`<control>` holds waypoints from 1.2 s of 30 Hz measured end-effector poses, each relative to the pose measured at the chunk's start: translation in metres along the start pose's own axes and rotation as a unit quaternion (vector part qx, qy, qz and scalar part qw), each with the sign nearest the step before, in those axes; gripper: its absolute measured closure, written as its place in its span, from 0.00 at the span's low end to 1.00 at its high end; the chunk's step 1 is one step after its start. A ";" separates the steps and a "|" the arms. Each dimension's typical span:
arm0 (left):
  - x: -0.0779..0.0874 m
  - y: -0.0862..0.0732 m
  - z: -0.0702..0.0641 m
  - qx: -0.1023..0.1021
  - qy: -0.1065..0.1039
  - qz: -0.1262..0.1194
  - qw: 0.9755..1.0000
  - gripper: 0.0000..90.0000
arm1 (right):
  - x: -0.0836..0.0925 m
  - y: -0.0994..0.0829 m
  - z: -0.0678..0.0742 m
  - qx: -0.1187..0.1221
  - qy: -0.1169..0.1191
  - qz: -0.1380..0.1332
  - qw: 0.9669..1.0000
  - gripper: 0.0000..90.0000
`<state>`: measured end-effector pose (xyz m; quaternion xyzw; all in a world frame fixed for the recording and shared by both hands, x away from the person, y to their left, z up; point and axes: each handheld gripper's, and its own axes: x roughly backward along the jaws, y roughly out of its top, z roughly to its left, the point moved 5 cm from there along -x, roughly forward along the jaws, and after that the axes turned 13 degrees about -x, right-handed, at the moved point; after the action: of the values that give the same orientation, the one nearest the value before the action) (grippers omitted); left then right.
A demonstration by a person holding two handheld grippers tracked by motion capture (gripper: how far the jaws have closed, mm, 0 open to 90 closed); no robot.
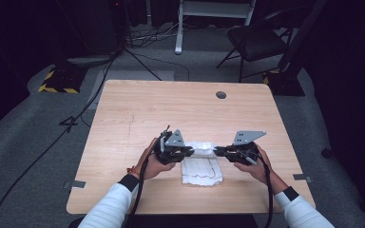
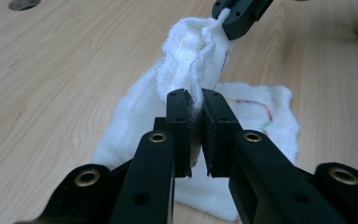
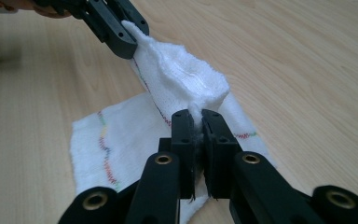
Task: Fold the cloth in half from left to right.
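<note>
A white cloth (image 1: pixel 200 170) with a thin coloured stitched line lies near the front of the wooden table (image 1: pixel 138 109). Its far edge is lifted and bunched between my two grippers. My left gripper (image 1: pixel 190 151) is shut on the left end of that raised edge; in the left gripper view the cloth (image 2: pixel 191 60) is pinched between the black jaws (image 2: pixel 195 100). My right gripper (image 1: pixel 217 151) is shut on the other end, with the cloth (image 3: pixel 182 79) rising out of its jaws (image 3: pixel 196 116). The lower part of the cloth rests flat on the table.
A round grommet hole (image 1: pixel 221 94) sits in the table near its far edge. Beyond the table stand a black folding chair (image 1: pixel 256 42), a white frame leg (image 1: pixel 178 28), floor cables and a yellow-black striped base (image 1: pixel 59 80).
</note>
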<state>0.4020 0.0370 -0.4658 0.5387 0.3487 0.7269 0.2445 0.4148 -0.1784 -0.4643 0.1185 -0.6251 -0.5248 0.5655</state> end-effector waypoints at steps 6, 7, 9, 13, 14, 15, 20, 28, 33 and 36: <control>0.004 -0.007 -0.016 -0.001 -0.014 0.001 1.000 0.91 | 0.002 -0.009 0.012 0.010 0.014 0.011 1.000 0.93; 0.004 -0.007 -0.019 -0.002 -0.016 0.001 1.000 0.91 | 0.002 -0.011 0.014 0.012 0.017 0.014 1.000 0.93; 0.006 -0.009 -0.026 -0.004 -0.022 0.002 1.000 0.91 | 0.003 -0.015 0.019 0.015 0.021 0.019 1.000 0.93; 0.006 -0.014 -0.038 -0.012 -0.032 0.013 0.999 0.91 | 0.003 -0.025 0.027 0.027 0.015 0.032 0.999 0.93; 0.005 -0.016 -0.041 -0.013 -0.037 0.018 0.999 0.91 | 0.002 -0.028 0.029 0.027 0.016 0.036 0.999 0.93; 0.004 -0.018 -0.044 -0.017 -0.039 0.022 0.999 0.91 | 0.001 -0.031 0.031 0.027 0.018 0.042 0.999 0.93; -0.005 -0.029 -0.060 -0.031 -0.050 0.062 0.996 0.90 | -0.005 -0.049 0.038 0.028 0.013 0.073 0.997 0.91; -0.020 -0.041 -0.070 -0.024 -0.058 0.089 0.994 0.91 | -0.011 -0.071 0.040 0.039 -0.012 0.104 0.994 0.89; -0.020 -0.046 -0.068 -0.020 -0.057 0.071 0.996 0.93 | -0.014 -0.072 0.041 0.047 -0.021 0.099 0.994 0.90; -0.021 -0.045 -0.066 -0.046 -0.048 0.081 0.994 0.93 | -0.016 -0.071 0.042 0.059 -0.027 0.098 0.993 0.90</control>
<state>0.3444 0.0341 -0.5256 0.5879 0.2577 0.7327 0.2261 0.3536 -0.1752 -0.5219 0.0755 -0.6783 -0.4322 0.5894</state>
